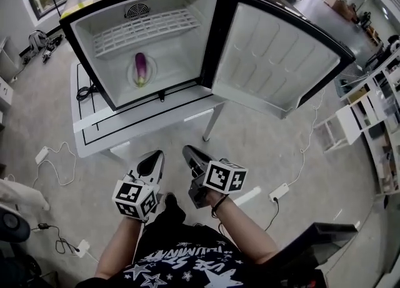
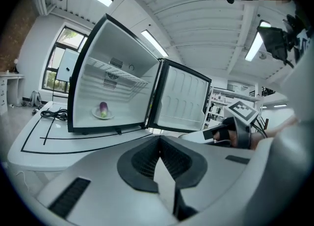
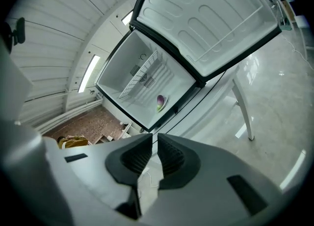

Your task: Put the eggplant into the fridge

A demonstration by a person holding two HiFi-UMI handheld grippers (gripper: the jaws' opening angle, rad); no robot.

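The purple eggplant point(image 1: 141, 68) lies on a small white plate point(image 1: 130, 75) on the floor of the open fridge point(image 1: 100, 49), below its wire shelf point(image 1: 144, 27). It also shows in the left gripper view as the eggplant point(image 2: 103, 109) and in the right gripper view as the eggplant point(image 3: 160, 102). The fridge door point(image 1: 275, 62) stands swung wide to the right. My left gripper point(image 1: 153, 157) and right gripper point(image 1: 189, 152) are held low near my body, well short of the table, both shut and empty. The left gripper point(image 2: 159, 139) and the right gripper point(image 3: 155, 137) point towards the fridge.
The fridge stands on a white table point(image 1: 94, 134) with black lines and a leg point(image 1: 210, 127). A black cable point(image 1: 84, 92) lies beside the fridge. Power strips point(image 1: 278, 191) and cords trail on the floor. White shelving point(image 1: 369, 124) stands at the right.
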